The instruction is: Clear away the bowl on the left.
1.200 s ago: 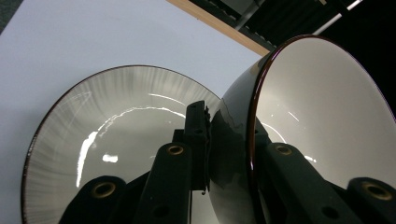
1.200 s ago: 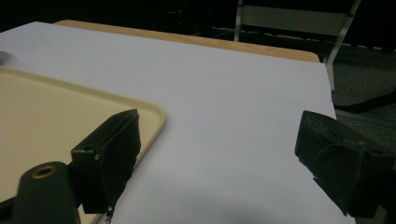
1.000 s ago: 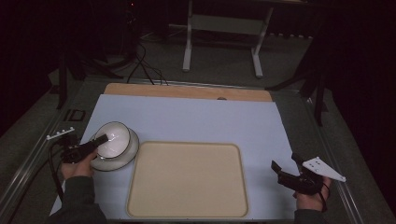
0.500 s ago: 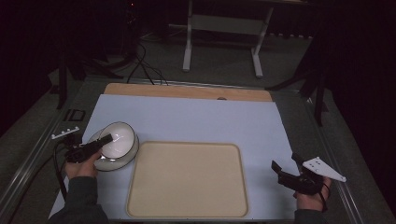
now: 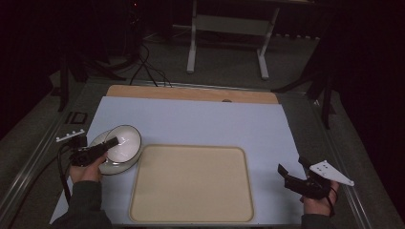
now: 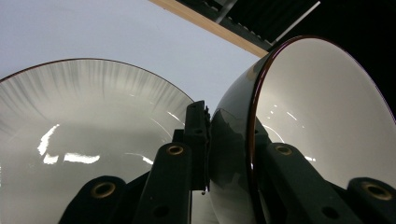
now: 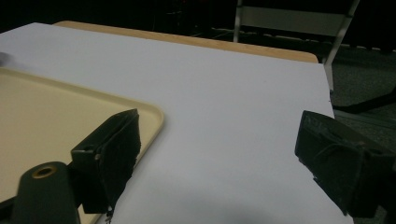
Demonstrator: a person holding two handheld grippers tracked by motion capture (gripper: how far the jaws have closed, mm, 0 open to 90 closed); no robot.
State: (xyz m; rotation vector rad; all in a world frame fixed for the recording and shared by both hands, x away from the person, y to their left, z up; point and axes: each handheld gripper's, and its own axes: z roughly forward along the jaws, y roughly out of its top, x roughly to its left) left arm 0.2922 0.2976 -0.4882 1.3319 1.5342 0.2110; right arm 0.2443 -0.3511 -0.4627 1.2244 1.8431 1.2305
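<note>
Nearest the camera in the high view, the left hand (image 5: 87, 171) sits low at the left edge of the table, forearm coming up from the bottom, with the left gripper (image 5: 113, 141) pointing up and to the right. It's clamped on the wall of the bowl (image 5: 123, 143): in the left gripper view one jaw is inside the rim and the other presses the outside. The bowl is glossy white inside, greyish outside, with a thin dark rim, and it's tipped up on edge over the white plate (image 5: 102, 160) beneath; hard to say if it's touching the plate at all. Both sit just left of the beige tray (image 5: 191, 183). Over at the right edge, the right gripper (image 5: 292, 171) hangs low with jaws spread wide, nothing between them.
</note>
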